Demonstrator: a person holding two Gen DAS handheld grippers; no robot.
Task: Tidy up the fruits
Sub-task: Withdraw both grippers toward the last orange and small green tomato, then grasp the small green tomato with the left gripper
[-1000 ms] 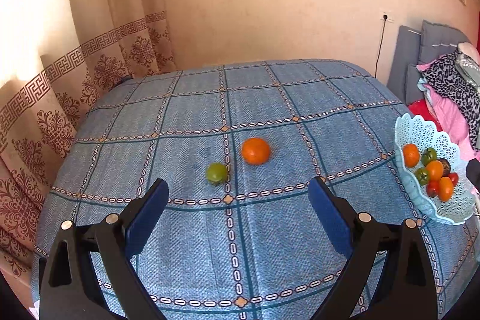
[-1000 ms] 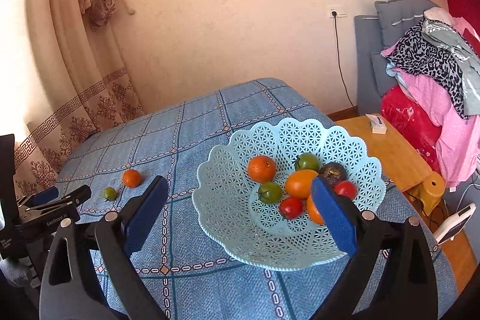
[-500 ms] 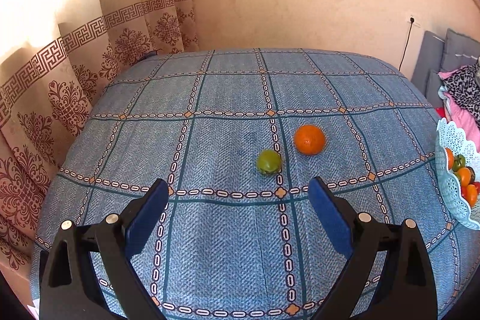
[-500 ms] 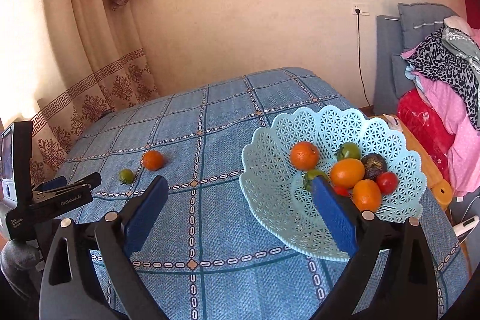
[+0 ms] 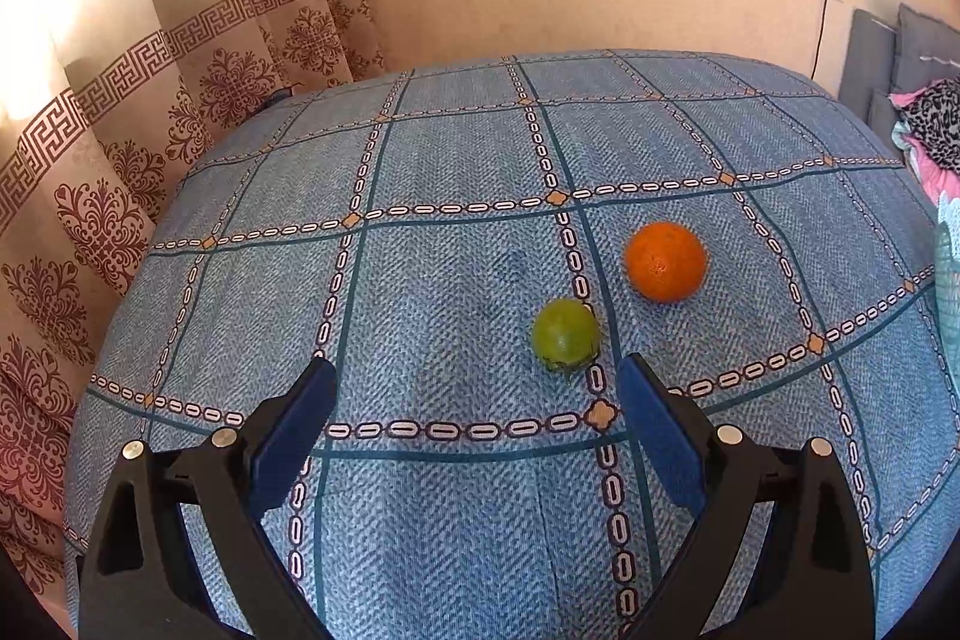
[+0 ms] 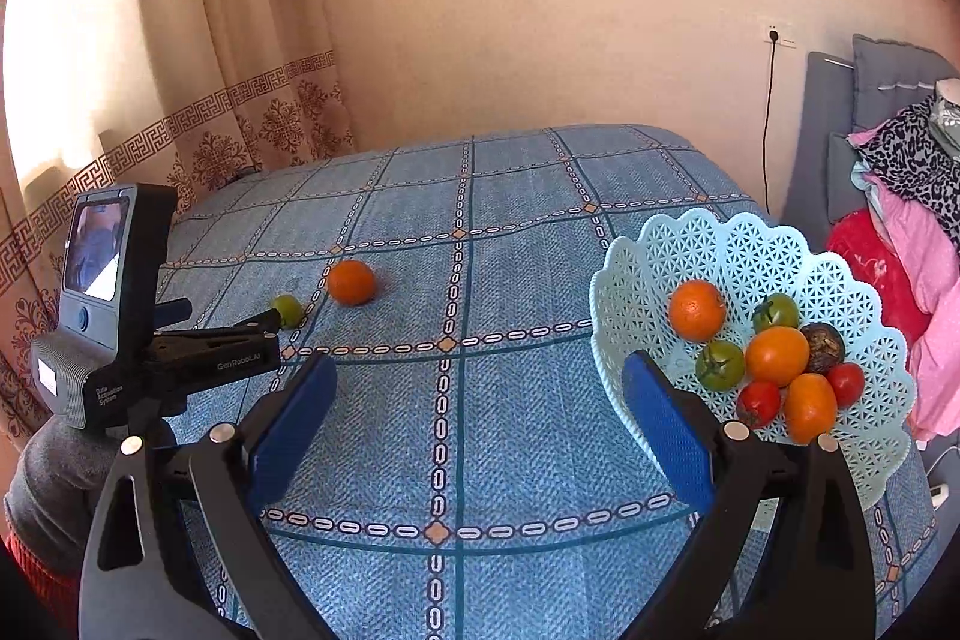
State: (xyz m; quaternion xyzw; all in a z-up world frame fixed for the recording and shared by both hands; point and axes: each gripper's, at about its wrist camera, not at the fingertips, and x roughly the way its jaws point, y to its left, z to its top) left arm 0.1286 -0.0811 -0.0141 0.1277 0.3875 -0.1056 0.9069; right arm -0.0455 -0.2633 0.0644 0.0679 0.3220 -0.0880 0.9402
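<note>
A green fruit (image 5: pixel 565 334) and an orange (image 5: pixel 665 261) lie side by side on the blue checked tablecloth (image 5: pixel 450 172). My left gripper (image 5: pixel 474 418) hovers open just short of the green fruit, which sits ahead of its right finger. In the right wrist view the same green fruit (image 6: pixel 288 310) and orange (image 6: pixel 351 282) lie far left, with the left gripper's tip (image 6: pixel 264 325) beside the green one. My right gripper (image 6: pixel 480 412) is open and empty, beside a pale blue lattice basket (image 6: pixel 708 238) that holds several oranges, green and red tomatoes.
Patterned curtains (image 5: pixel 150 100) hang along the table's left side. A grey headboard and a pile of clothes (image 6: pixel 900 196) stand to the right of the basket. A cable (image 6: pixel 768 112) runs down the wall from a socket.
The left gripper has moved forward and down toward the green fruit, which now looms larger. The right gripper has drifted left, so the basket sits further right in its view.
</note>
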